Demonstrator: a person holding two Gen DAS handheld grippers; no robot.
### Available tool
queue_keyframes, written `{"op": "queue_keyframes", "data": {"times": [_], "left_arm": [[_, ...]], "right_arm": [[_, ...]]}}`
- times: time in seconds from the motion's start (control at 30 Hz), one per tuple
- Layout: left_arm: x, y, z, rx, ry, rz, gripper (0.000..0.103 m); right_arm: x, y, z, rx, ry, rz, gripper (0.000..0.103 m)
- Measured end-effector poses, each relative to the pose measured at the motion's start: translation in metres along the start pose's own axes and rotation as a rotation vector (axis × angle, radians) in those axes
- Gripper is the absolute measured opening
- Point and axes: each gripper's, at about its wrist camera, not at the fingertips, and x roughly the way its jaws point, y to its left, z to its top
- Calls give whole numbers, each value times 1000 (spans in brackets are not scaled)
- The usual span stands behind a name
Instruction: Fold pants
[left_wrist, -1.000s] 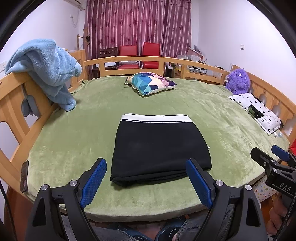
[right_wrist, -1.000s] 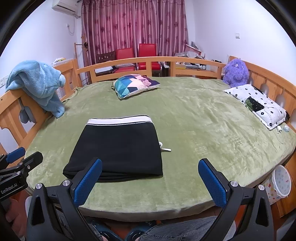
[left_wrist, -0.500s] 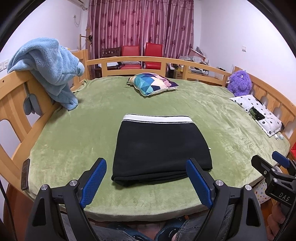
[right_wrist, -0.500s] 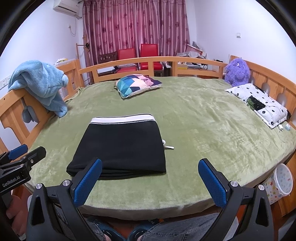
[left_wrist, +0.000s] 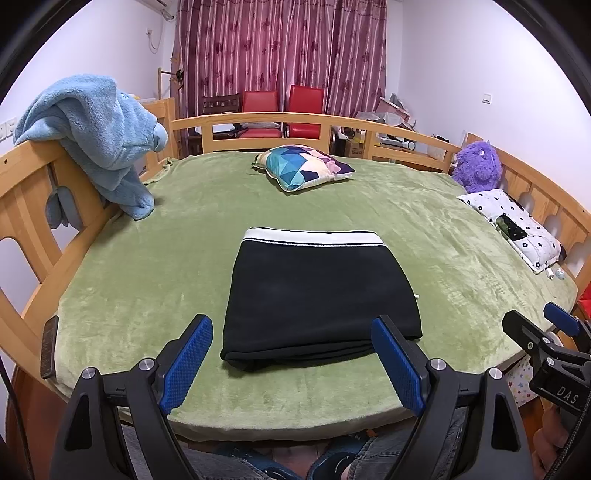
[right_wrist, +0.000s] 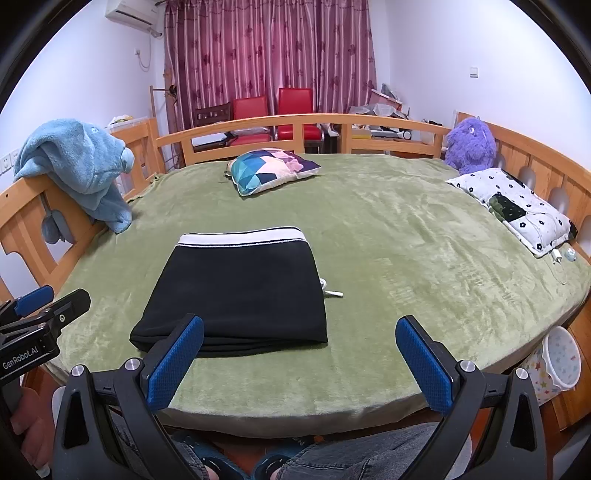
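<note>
Black pants (left_wrist: 317, 299) with a white waistband lie folded into a neat rectangle on the green bed cover (left_wrist: 147, 288), waistband at the far side. They also show in the right wrist view (right_wrist: 236, 291), with a white drawstring end (right_wrist: 334, 293) poking out at their right edge. My left gripper (left_wrist: 291, 360) is open and empty, held off the bed's near edge in front of the pants. My right gripper (right_wrist: 299, 358) is open and empty, held to the right of the pants. Each gripper shows at the edge of the other's view.
A patterned pillow (left_wrist: 303, 166) lies at the far side. A blue blanket (left_wrist: 96, 136) hangs over the left wooden rail. A purple plush toy (left_wrist: 478, 166) and a dotted cushion (left_wrist: 513, 225) sit at the right. A white bin (right_wrist: 559, 358) stands on the floor.
Both grippers have drawn back slightly and risen a little from the bed; the pants lie unmoved and both grippers stay open.
</note>
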Motion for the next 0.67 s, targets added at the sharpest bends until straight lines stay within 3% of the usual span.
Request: {"op": "queue_keyframes", "data": {"times": [0.67], "left_arm": [[12,6,2,-26,1,-7,87]], "right_arm": [[4,17,5,-7,-7,4,102]]}}
